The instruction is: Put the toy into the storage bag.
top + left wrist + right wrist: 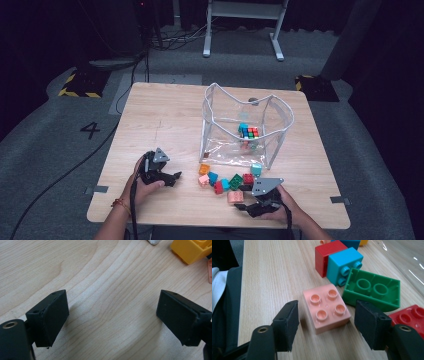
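The light wooden table (165, 120) carries a clear plastic bag with white piping (220, 135), upright and open-topped, holding multicoloured toy bricks (248, 132). The left gripper (172, 178) rests low on the table, fingers (50, 315) open over bare wood. The right gripper (325, 322), near the front edge, has its fingers apart, straddling a square pink four-stud plastic brick (326, 310) without contact.

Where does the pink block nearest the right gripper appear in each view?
High view: pink block, lower centre, left of the right gripper.
Right gripper view: centre, between the open fingers.
Left gripper view: I cannot tell.
Shared landmark: green block beside it.
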{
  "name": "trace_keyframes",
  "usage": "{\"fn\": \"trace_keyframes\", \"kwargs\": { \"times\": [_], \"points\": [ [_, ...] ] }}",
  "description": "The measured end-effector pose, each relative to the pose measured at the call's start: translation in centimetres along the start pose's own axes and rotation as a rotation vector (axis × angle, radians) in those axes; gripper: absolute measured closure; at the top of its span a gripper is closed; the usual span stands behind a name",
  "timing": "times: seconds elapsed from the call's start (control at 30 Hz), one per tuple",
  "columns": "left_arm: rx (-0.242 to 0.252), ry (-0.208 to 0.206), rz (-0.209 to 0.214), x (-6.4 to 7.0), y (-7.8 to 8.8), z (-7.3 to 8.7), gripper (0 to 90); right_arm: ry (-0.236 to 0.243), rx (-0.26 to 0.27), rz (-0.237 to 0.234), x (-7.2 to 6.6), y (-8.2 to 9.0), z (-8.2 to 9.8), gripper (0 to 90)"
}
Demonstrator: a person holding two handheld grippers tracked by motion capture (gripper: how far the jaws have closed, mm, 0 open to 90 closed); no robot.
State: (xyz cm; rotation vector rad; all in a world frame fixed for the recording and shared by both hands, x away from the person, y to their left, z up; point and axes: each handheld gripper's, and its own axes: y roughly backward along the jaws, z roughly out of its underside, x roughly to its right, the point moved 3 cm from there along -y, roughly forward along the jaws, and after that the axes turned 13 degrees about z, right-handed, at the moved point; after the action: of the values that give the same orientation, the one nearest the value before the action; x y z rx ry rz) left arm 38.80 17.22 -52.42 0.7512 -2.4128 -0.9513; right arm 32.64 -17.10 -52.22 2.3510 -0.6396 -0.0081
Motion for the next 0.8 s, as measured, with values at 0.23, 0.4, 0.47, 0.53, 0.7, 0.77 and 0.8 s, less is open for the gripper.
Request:
{"fn": "trace_keyframes", "kwargs": {
  "times": [0.23,0.4,0.47,0.53,0.7,0.77,0.8],
  "points": [
    [0.000,-0.001,0.000,0.0,0.0,0.0,11.0,-0.001,0.011,-0.024,-0.1,0.0,-0.1,52.9],
    [0.000,0.000,0.000,0.0,0.0,0.0,11.0,0.030,0.010,-0.024,0.1,0.5,0.2,59.0],
    [-0.001,-0.002,-0.001,0.0,0.0,0.0,11.0,0.022,0.004,-0.027,0.2,1.0,0.4,59.1],
    [0.000,-0.002,-0.001,0.0,0.0,0.0,11.0,0.029,0.012,-0.026,0.4,1.3,0.4,59.1],
    [0.000,-0.002,-0.001,0.0,0.0,0.0,11.0,-0.029,0.046,0.011,2.0,3.8,0.8,59.1],
    [0.000,-0.002,-0.002,0.0,0.0,0.0,11.0,-0.053,0.048,0.017,2.7,4.8,1.1,59.1],
    [-0.001,-0.003,0.001,0.0,0.0,0.0,11.0,-0.042,0.050,0.024,3.0,5.1,1.3,59.1]
  ]
}}
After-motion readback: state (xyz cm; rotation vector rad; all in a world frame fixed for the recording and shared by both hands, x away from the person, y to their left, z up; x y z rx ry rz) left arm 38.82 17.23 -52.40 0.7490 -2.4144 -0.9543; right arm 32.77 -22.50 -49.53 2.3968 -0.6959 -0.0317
